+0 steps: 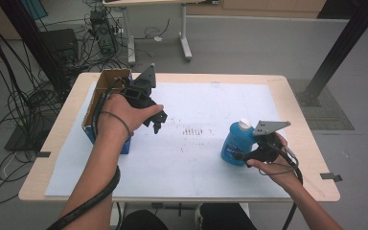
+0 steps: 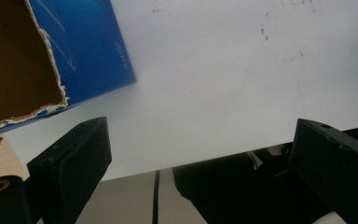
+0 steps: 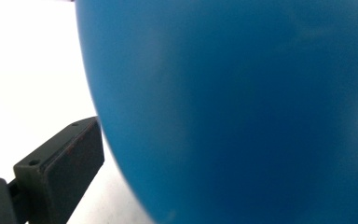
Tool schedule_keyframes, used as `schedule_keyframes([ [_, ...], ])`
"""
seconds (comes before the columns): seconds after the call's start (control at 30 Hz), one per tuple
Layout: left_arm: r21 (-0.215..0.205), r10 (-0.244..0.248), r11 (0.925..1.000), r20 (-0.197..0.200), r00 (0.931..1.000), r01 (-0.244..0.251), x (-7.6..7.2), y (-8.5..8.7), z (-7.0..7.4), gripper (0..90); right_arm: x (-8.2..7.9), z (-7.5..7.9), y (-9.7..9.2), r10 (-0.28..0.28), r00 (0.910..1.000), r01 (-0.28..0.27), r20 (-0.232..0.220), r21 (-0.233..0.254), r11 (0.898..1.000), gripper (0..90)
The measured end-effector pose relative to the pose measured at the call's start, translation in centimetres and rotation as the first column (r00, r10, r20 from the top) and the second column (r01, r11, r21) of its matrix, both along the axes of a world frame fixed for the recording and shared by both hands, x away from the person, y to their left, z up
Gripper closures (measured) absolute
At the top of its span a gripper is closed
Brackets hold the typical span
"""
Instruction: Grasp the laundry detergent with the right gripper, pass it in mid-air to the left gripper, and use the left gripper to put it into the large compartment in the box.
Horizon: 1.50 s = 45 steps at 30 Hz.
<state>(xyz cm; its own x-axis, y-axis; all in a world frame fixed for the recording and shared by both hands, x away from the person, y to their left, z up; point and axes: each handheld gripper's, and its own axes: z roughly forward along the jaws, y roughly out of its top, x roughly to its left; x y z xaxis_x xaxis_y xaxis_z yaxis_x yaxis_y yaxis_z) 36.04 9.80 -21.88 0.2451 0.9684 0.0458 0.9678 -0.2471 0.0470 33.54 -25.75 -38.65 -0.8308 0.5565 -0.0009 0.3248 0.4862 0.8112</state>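
Blue bottle (image 1: 238,143) w/ white cap stands upright on the white sheet (image 1: 196,158), toward the table's right side, near the front edge. Right gripper (image 1: 242,155) is at the bottle's lower right flank, held by the right hand (image 1: 280,165); in the right gripper view the bottle (image 3: 242,107) sits v. close, touching or nearly touching the one jaw that shows at lower left. Other jaw hidden behind the bottle, so can't tell if the grip is closed on it or just around it. Left gripper (image 1: 157,122) hangs above the sheet, left of center, just right of the box (image 1: 106,88), well apart from the bottle. Left gripper view: jaws spread wide, nothing between them, sheet (image 2: 214,79) below, box (image 2: 37,65) w/ torn brown flap and blue side at upper left. Box open on top, at the table's left edge. Faint dark marks (image 1: 194,131) on the sheet between the two grippers.
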Motion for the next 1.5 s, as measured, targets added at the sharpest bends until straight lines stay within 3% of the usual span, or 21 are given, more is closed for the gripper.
schedule_keyframes([
  [1.5, 0.009, -0.009, 0.9999, -0.003, 1.0, 0.009, 0.46, -0.38, 0.04, 5.8, -0.04, -0.33, 0.06, -0.006, 0.9997, 0.005, 0.023, 0.03, 1.0, 1.7],
])
